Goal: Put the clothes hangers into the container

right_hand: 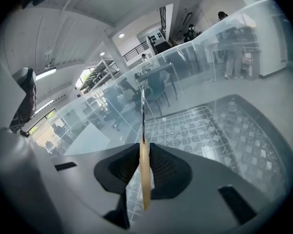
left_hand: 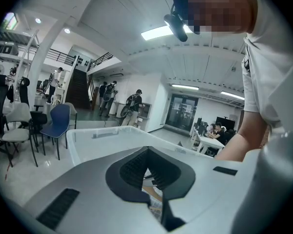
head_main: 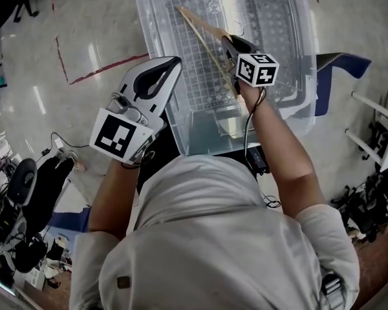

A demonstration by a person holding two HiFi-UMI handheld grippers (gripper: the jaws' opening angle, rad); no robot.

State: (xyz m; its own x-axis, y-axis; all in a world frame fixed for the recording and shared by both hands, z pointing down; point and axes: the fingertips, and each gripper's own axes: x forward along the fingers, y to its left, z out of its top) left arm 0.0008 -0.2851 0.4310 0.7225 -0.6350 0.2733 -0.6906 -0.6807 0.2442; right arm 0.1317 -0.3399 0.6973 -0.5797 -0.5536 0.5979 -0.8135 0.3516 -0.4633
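Hanger [right_hand: 144, 179], pale wood, clamped in right tongs [right_hand: 144, 149] inside clear plastic container [head_main: 140, 0]; left tongs [head_main: 174, 62] closed, empty. I would lower it flat before releasing.

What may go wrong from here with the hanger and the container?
1. The right tongs grip the hanger by one thin wooden part only, so it may swing or slip out early.
2. Its far end is near the wall of the container and might catch there.
3. The left tongs, shut and empty, hang close to the rim and could bump it.
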